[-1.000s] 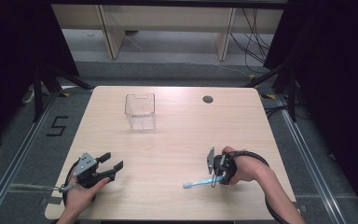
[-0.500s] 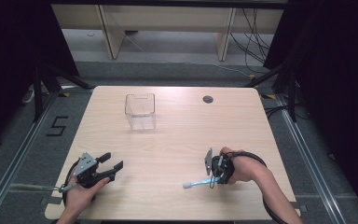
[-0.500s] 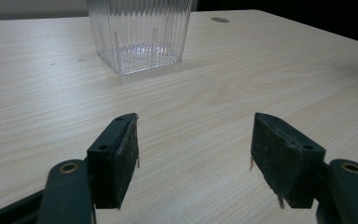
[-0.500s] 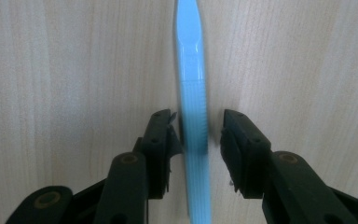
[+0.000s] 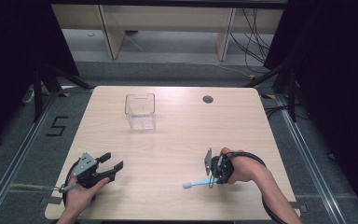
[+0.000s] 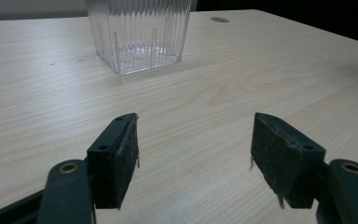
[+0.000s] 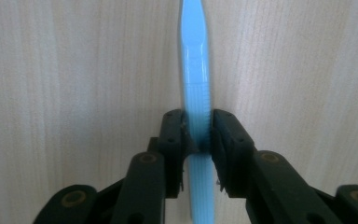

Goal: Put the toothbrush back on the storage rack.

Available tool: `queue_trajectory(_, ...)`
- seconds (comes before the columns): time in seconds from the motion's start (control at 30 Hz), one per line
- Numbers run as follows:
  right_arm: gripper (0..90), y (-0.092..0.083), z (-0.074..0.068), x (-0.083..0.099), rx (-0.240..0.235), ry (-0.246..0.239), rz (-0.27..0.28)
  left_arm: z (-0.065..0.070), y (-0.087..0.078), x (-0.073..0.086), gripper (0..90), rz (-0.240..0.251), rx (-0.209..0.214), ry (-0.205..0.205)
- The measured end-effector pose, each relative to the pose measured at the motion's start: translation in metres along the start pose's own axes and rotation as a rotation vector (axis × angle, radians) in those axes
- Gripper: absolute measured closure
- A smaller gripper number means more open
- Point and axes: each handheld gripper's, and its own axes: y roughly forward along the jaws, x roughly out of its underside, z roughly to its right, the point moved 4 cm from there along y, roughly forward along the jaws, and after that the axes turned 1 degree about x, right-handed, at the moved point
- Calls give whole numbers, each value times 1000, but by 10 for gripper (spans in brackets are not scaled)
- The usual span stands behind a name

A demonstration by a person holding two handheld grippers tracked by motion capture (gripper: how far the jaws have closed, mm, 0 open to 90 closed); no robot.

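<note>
Blue plastic toothbrush [image 7: 196, 93] lies flat on the wooden worktop [image 5: 177, 149], its ribbed handle clamped by the right hand-held gripper [image 7: 198, 135], whose jaws have just been closing. A level, straight lift should keep it from twisting. The left hand-held gripper [image 6: 193, 149] waits released and empty. Farther off stands a clear ribbed container [image 5: 140, 111].
</note>
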Motion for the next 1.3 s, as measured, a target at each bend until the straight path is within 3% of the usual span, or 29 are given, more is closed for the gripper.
queue_trajectory(0.07, 784, 0, 0, -2, -2, -8, 1, 0, 0, 0, 316, 0, 0, 1)
queue_trajectory(0.13, 787, -1, -3, -2, -12, 35, -6, 0, 0, 0, 316, -1, 0, 1)
queue_trajectory(0.27, 789, 0, -2, -2, -5, 10, 0, 0, 0, 0, 316, 0, 1, 1)
queue_trajectory(0.37, 789, -3, -6, -4, -11, 58, 19, 0, 0, 0, 316, -1, 1, 1)
queue_trajectory(0.43, 789, -4, -5, -4, -3, 50, 18, 0, 0, 0, 316, -2, 1, 4)
queue_trajectory(0.47, 789, -6, -1, -4, 14, 1, 42, 0, 0, 0, 316, -2, 1, 4)
queue_trajectory(0.53, 789, -8, -1, -4, 30, -6, 51, 0, 0, 0, 316, -2, 2, 2)
queue_trajectory(0.57, 789, -9, -3, -3, 37, 38, 55, 0, 0, 0, 316, -1, 2, 1)
queue_trajectory(0.6, 789, -10, -2, -3, 34, 15, 62, 0, 0, 0, 316, -3, 2, 2)
queue_trajectory(0.7, 789, -14, -4, -1, 50, 50, 79, 1, 1, 0, 316, 1, 6, 3)
queue_trajectory(0.77, 789, -15, -2, -1, 51, 21, 113, 1, 1, 0, 316, 5, 9, 1)
queue_trajectory(0.8, 789, -16, -3, 0, 60, 38, 118, 0, 1, 0, 316, 5, 10, 2)
queue_trajectory(0.83, 789, -16, -2, 0, 58, 13, 134, 0, 1, 0, 316, 5, 9, 1)
queue_trajectory(0.87, 789, -17, -4, 1, 62, 55, 131, 0, 1, 0, 316, 3, 7, 1)
queue_trajectory(0.93, 789, -18, -5, 3, 62, 69, 148, 0, 1, 0, 316, 4, 9, 0)
queue_trajectory(1.07, 789, -18, -4, 4, 67, 37, 189, 1, 1, 0, 316, -6, 4, 2)
queue_trajectory(1.17, 790, -20, -10, 5, 67, 114, 202, 1, 1, 0, 317, -8, 3, 3)
queue_trajectory(1.3, 790, -21, -10, 5, 80, 94, 237, 1, 1, 0, 317, -9, 3, 4)
